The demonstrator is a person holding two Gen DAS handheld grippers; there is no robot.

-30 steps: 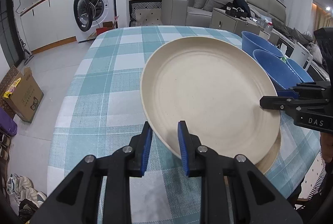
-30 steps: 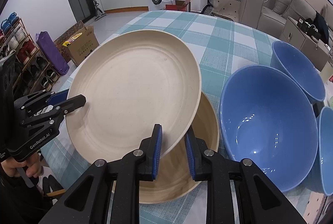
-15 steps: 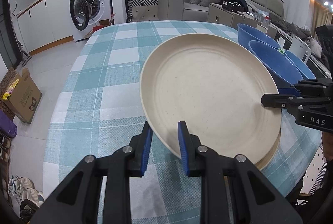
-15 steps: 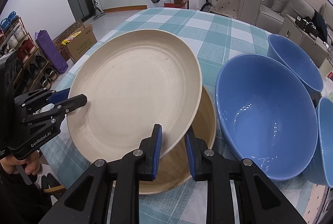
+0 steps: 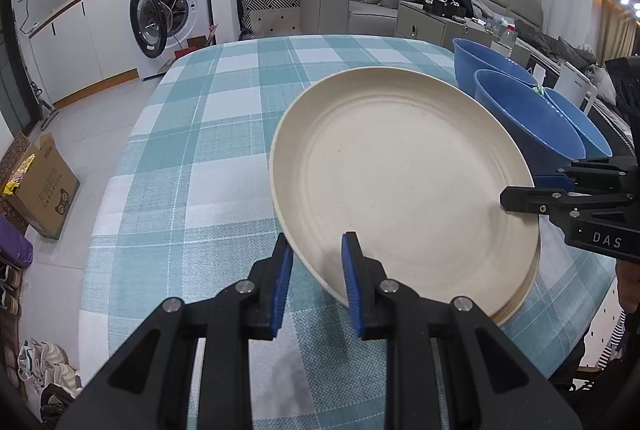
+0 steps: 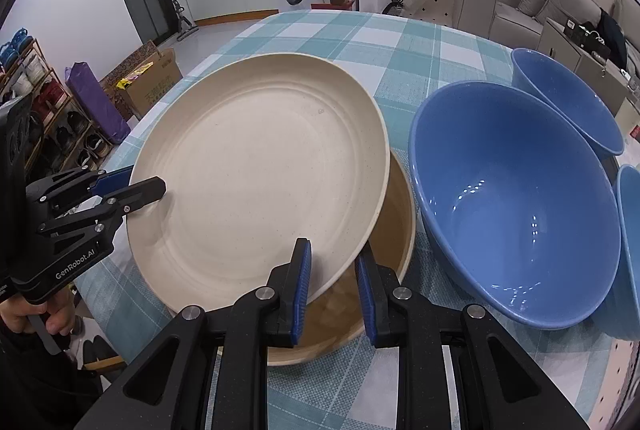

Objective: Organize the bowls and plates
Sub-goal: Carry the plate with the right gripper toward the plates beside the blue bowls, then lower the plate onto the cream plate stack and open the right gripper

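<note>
- Left gripper [image 5: 316, 270] clamped on near rim of cream plate [image 5: 400, 182]; blue pads either side of the edge.
- Right gripper [image 6: 331, 276] likewise clamped on same plate's rim, opposite side.
- Plate held tilted over a tan plate [image 6: 360, 314] lying flat on the checked tablecloth [image 5: 200, 150].
- Three blue bowls just beside: large bowl [image 6: 516, 198] nearest, second bowl [image 6: 568, 102] behind, third at frame edge.
- Washing machine [image 5: 168, 6], door open, in background.
</note>
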